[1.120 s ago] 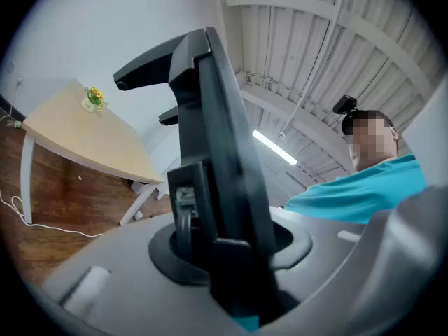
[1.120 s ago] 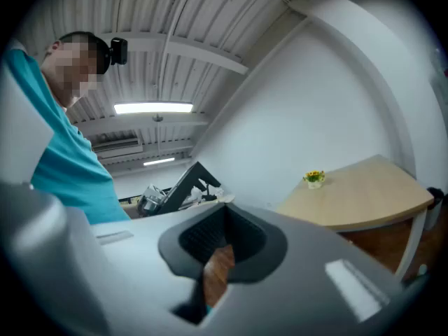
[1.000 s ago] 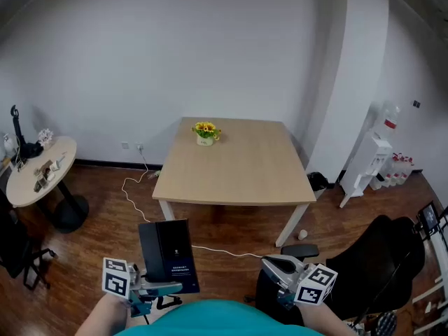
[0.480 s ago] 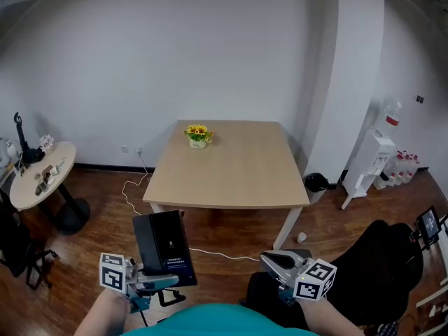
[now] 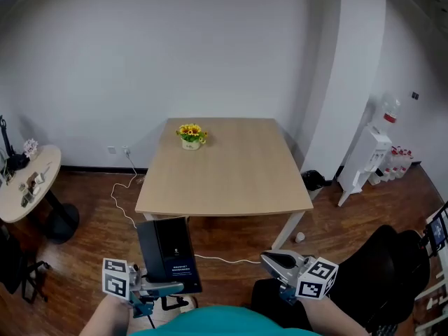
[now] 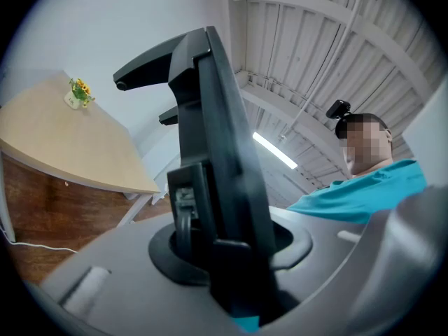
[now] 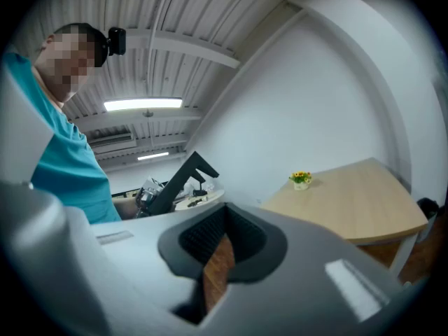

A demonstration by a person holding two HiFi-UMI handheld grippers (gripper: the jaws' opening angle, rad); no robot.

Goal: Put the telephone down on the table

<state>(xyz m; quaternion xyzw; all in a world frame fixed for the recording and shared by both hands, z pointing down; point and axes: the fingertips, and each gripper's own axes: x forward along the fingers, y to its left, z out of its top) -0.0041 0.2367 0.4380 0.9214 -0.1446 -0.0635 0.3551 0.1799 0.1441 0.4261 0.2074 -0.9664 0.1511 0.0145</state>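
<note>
Telephone: the black telephone (image 5: pixel 170 254) stands on edge in the air, low in the head view and close to the person's body, over the wooden floor (image 5: pixel 105 236).
Left gripper: the left gripper (image 5: pixel 166 287) is clamped on the telephone's lower edge. Its own view shows both jaws pressed against the dark body, which rises straight up between them.
Right gripper: the right gripper (image 5: pixel 274 260) has its jaws all but together, with only a thin slit between them and nothing in it. It is held out level beside the left one.
Table: the square pale wooden table (image 5: pixel 238 180) lies ahead and well apart from the telephone. It carries only 1 small pot of yellow flowers (image 5: pixel 190 134) near its far left corner.
Done: the telephone is up and gripped, and I judge the carry to be under way.
Left: by my reading 3 steps remain, which are reaching the table edge, lowering the telephone onto the bare top, and letting the left jaws go.
Room to land: most of the top looks free.
</note>
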